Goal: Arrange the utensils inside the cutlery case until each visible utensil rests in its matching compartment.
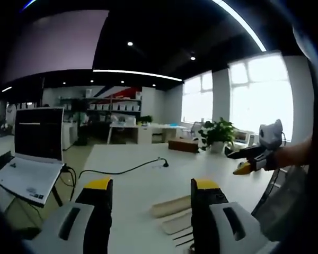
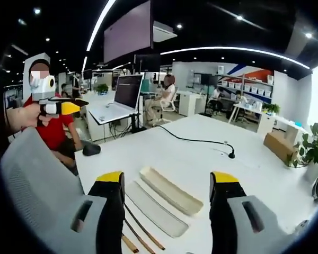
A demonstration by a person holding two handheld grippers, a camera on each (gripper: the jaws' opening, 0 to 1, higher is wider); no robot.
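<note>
A beige cutlery case lies open on the white table. Its deeper tray and flat lid sit side by side, and the tray's inside is hidden. Two dark chopsticks rest on the table beside the lid. My right gripper hovers open above them, holding nothing. In the left gripper view the tray, lid and chopsticks sit low between the jaws of my open left gripper. The right gripper hangs in the air to the right. The left gripper is raised at the far left.
A laptop stands on a side stand at the left. A black cable runs across the table's middle. A cardboard box and a potted plant sit at the far end. A grey chair back is close by.
</note>
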